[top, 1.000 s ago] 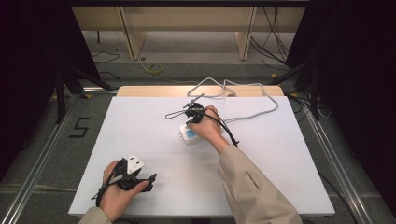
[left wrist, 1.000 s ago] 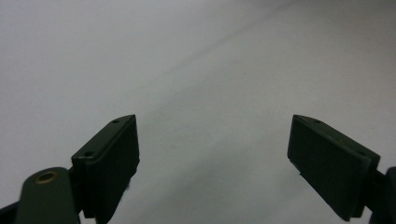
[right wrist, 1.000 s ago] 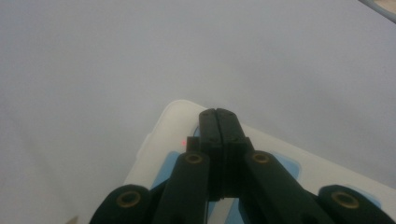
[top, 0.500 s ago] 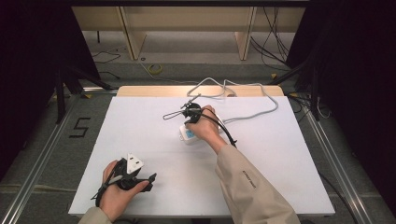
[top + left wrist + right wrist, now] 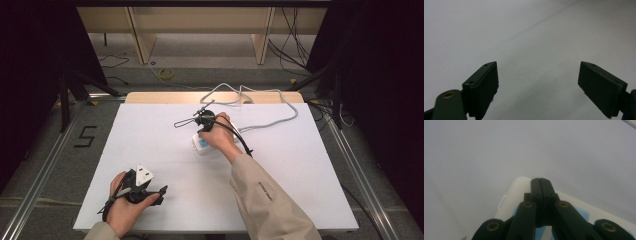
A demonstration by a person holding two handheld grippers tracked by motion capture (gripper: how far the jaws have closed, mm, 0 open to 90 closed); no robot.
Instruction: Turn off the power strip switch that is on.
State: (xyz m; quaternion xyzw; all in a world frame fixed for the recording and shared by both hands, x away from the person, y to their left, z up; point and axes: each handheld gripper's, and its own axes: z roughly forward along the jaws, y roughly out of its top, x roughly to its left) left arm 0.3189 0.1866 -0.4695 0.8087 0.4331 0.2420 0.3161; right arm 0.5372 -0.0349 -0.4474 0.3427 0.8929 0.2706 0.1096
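The right gripper [image 5: 541,182], jaws pressed together, rests over a white power strip [image 5: 516,192]; the left gripper [image 5: 539,85] has jaws spread above the table [image 5: 165,145].

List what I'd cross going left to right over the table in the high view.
Left gripper, its jaws open over the white tabletop → white power strip with a blue label, with the shut right gripper over it → the strip's grey cable looping off to the right.

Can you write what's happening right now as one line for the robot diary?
right claw: shut, tips over white power strip | left claw: open, nothing between, over white table | strip's cord: trails to far edge
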